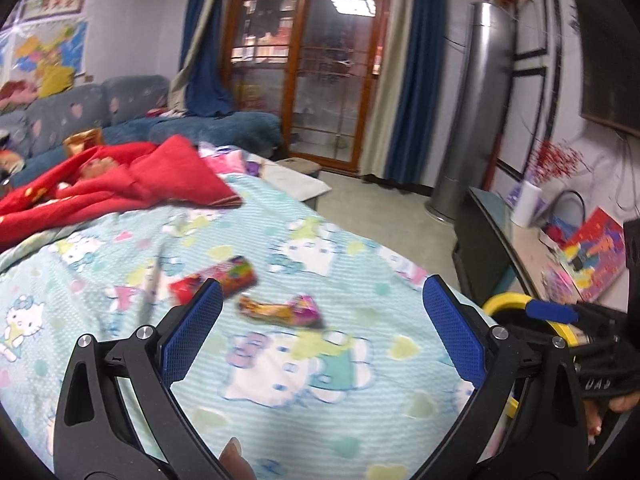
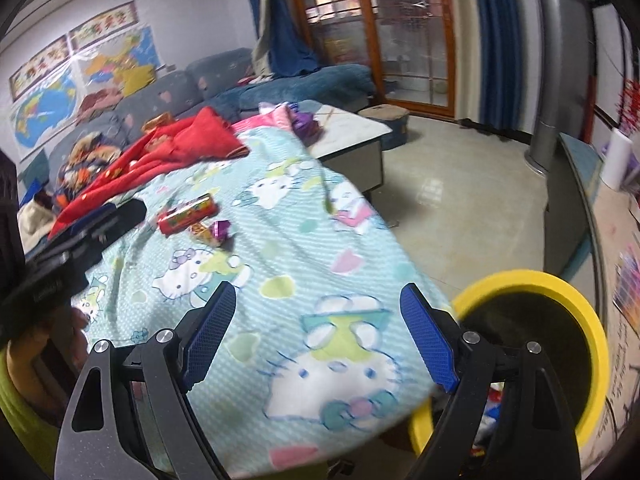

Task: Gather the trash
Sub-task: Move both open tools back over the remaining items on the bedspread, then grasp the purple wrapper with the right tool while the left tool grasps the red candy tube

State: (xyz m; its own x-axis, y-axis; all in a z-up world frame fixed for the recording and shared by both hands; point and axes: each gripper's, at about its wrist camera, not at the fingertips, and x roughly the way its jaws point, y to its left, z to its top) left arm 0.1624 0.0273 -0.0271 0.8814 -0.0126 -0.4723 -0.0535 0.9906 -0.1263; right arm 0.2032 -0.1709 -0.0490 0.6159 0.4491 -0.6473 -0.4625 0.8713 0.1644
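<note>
Two pieces of trash lie on the Hello Kitty sheet (image 1: 360, 280): a red snack wrapper (image 1: 218, 278) and a crumpled yellow-purple wrapper (image 1: 280, 310). They also show in the right wrist view, the red wrapper (image 2: 187, 215) and the crumpled one (image 2: 212, 233). My left gripper (image 1: 322, 312) is open and empty, just above and in front of the crumpled wrapper. My right gripper (image 2: 318, 324) is open and empty over the sheet's near right edge, beside a yellow-rimmed bin (image 2: 560, 292). The bin also shows in the left wrist view (image 1: 508, 300).
A red blanket (image 1: 120, 184) lies at the far left of the sheet. A blue sofa (image 1: 120, 108) stands behind it. A low table (image 2: 352, 128) adjoins the sheet's far end. A dark TV stand (image 1: 488, 240) and a silver tower unit (image 1: 472, 120) stand on the right.
</note>
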